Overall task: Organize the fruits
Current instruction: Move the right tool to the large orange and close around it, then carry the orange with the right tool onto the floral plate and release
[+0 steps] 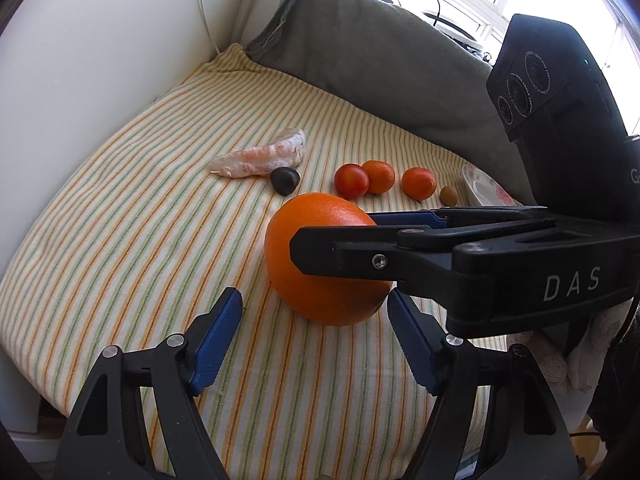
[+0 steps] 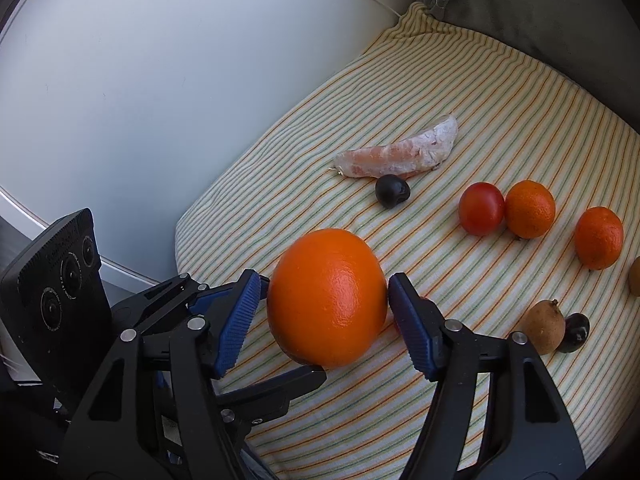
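Observation:
A large orange [image 1: 320, 260] rests on the striped cloth [image 1: 140, 220]. My right gripper [image 1: 334, 232] comes in from the right in the left wrist view, one finger across the orange's front and the blue pad behind it. In the right wrist view the right gripper [image 2: 325, 278] is shut on the orange [image 2: 328, 296], with both blue pads against its sides. My left gripper [image 1: 314, 294] stands open just in front of the orange; its left pad is clear of the fruit and its right tip is close beside it. One of the left gripper's fingers [image 2: 280, 384] lies under the orange in the right wrist view.
Behind the orange lie a wrapped citrus wedge [image 1: 260, 156], a dark fruit [image 1: 285, 179], a tomato [image 1: 351, 181], two mandarins [image 1: 379, 176] [image 1: 418, 183] and a small brown fruit [image 1: 449, 196]. A flowered plate [image 1: 484, 190] sits at the right. A grey cushion [image 1: 380, 52] bounds the back.

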